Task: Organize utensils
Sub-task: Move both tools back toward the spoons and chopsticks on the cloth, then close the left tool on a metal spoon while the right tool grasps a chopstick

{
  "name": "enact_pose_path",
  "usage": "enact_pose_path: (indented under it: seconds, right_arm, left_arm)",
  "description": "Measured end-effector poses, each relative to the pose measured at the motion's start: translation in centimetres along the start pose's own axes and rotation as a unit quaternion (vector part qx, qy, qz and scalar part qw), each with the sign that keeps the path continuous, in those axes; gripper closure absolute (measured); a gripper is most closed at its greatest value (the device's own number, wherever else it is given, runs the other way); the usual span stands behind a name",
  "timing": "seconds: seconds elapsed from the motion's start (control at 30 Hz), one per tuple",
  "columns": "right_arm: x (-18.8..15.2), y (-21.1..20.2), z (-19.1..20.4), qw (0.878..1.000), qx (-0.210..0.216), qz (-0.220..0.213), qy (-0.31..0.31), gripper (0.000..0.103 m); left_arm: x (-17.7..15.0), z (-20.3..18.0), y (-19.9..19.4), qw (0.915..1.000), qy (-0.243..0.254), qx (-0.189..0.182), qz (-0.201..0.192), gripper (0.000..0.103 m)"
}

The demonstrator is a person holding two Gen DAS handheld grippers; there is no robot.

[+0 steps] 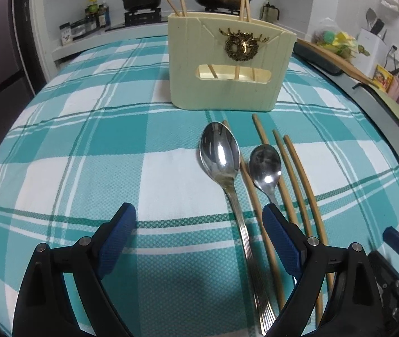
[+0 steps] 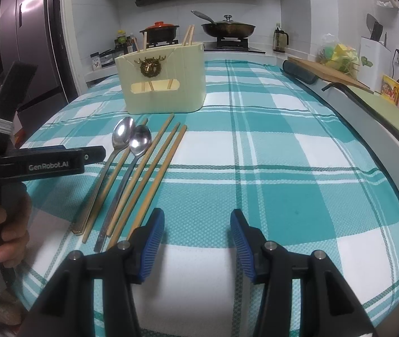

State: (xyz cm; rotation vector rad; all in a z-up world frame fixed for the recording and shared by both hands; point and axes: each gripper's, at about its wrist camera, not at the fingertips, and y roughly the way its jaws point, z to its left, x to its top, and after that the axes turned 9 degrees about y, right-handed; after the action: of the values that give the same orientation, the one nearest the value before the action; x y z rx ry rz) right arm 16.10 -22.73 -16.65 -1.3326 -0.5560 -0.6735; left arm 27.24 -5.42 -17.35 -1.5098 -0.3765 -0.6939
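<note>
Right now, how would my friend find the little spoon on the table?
Find the cream utensil box with the gold wreath on the checked tablecloth. In front of it lie two spoons among four loose chopsticks. The little spoon is the shorter one with the smaller bowl, just right of the big spoon, whose bowl reaches nearer the box.

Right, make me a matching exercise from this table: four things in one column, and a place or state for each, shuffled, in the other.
Things:
1. large spoon
2. small spoon
3. cream holder
4. left gripper

Places or states:
A. stands upright at the far end of the utensils, with chopsticks in it
B. jaws open above the checked cloth, gripping nothing
C. lies leftmost in the row of utensils
D. lies among the loose chopsticks, bowl facing up

Pairs: 1-C, 2-D, 3-A, 4-B
</note>
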Motion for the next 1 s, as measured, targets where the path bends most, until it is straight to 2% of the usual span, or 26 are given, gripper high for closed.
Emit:
enact_pose_path:
  seconds: [0.23,0.33,0.43,0.57,0.67,0.73,0.83,0.9,0.93,1.0]
  right_arm:
    - [2.0,0.7,0.3,1.0,0.012,0.003,-0.004,0.053]
    - [3.5,1.8,0.7,1.0,0.024,0.017,-0.006,0.053]
    - [5.2,3.7,1.3,0.999,0.035,0.038,-0.007,0.054]
    - [6.1,6.7,2.6,0.996,0.039,0.077,-0.023,0.071]
    - [5.5,8.5,3.3,0.993,0.037,0.108,-0.035,0.074]
    - [5.1,8.5,3.9,0.994,0.016,0.095,-0.058,0.077]
    - [4.7,8.2,4.0,0.994,-0.011,0.082,-0.069,0.078]
    - [4.7,8.0,3.4,0.995,-0.028,0.077,-0.058,0.082]
    - [4.8,7.7,2.9,0.995,-0.037,0.074,-0.051,0.088]
    - [4.7,7.3,1.7,0.996,-0.043,0.071,-0.035,0.091]
  left_arm:
    - [0.5,0.6,2.6,0.9992,-0.013,0.012,0.035,0.01]
    - [1.1,-0.1,3.1,0.9987,0.007,0.033,0.039,0.009]
    - [1.4,-0.1,3.4,0.9987,0.009,0.035,0.037,0.008]
    - [1.4,0.4,3.5,0.9991,-0.001,0.026,0.033,0.012]
    - [1.4,0.4,3.4,0.9993,-0.001,0.023,0.03,0.015]
    - [1.3,0.3,3.3,0.9993,-0.002,0.023,0.028,0.017]
    - [1.2,0.0,2.9,0.9997,0.005,0.015,0.02,0.034]
    - [1.1,-0.1,2.5,0.9998,0.01,0.008,0.015,0.056]
    - [1.0,0.0,2.4,0.9998,0.012,0.005,0.012,0.063]
    - [0.9,0.2,2.2,0.9999,0.012,0.004,0.012,0.093]
